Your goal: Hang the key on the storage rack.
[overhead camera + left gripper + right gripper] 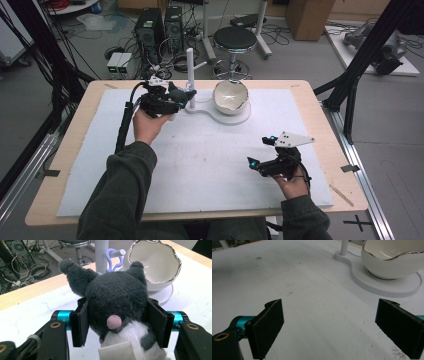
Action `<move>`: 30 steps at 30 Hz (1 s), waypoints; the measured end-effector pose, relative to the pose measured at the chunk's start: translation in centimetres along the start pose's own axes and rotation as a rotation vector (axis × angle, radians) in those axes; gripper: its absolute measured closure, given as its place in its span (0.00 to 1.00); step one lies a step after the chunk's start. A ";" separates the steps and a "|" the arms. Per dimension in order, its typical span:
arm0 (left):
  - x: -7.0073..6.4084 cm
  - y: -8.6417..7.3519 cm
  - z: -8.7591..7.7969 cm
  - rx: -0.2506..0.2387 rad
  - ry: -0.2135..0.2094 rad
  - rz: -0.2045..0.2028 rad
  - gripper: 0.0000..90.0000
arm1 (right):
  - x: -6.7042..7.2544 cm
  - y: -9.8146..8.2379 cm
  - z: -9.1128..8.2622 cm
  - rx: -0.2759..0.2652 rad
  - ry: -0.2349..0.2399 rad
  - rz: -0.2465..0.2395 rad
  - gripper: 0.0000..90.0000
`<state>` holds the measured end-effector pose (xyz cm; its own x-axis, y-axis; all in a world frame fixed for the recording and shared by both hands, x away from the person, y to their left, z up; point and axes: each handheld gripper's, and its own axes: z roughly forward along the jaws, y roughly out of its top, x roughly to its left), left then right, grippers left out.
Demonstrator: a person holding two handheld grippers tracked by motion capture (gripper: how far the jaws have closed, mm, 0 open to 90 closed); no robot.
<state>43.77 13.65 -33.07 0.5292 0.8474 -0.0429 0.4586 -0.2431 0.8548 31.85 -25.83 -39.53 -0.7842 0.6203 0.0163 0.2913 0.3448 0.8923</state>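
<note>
Landmark: the white post [190, 75] that rises from the flat white stand [220, 116] at the far middle of the bench [70, 150]; every place below is given from it.
Step in hand: hanging the plush toy [115, 302] on the post's short side peg [117, 252], as I judge it. The toy's lilac loop [113, 261] already sits around that peg.
Plush toy: dark grey with a white belly, just on the near left side of the post, its ears level with the peg.
Left hand-held gripper [172, 100]: just left of the post, jaws on either side of the toy's head. The pads [83, 320] appear to touch the fur but hardly squeeze it; I read it as a grip being let go, the toy not yet free.
Right hand-held gripper [329, 325]: well to the near right of the post, low over the white mat [210, 165], jaws spread wide with nothing between them.
Next move: likely spread the left jaws clear of the head and draw straight back from the post, so that the loop is not dragged off the peg.
Close edges: the post itself and the white bowl [230, 97] with its wavy silver rim, just right of the post on the same stand; the toy's right ear is near that rim.
Open room: the mat on the near side of the post lies bare, giving a free path for backing away.
</note>
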 end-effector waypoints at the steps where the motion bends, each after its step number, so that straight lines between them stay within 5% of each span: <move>1: 0.0 0.0 0.0 0.000 -0.001 0.002 0.46 | 0.0 0.0 0.0 0.000 0.000 0.000 0.08; 30: -0.1 -0.3 0.9 0.037 0.008 0.012 0.41 | 0.0 0.0 0.0 -0.007 -0.002 -0.005 0.08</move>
<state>44.19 13.23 -33.80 0.5295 0.8478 -0.0288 0.4785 -0.2704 0.8354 31.85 -25.87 -39.50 -0.7849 0.6195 0.0108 0.2831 0.3431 0.8956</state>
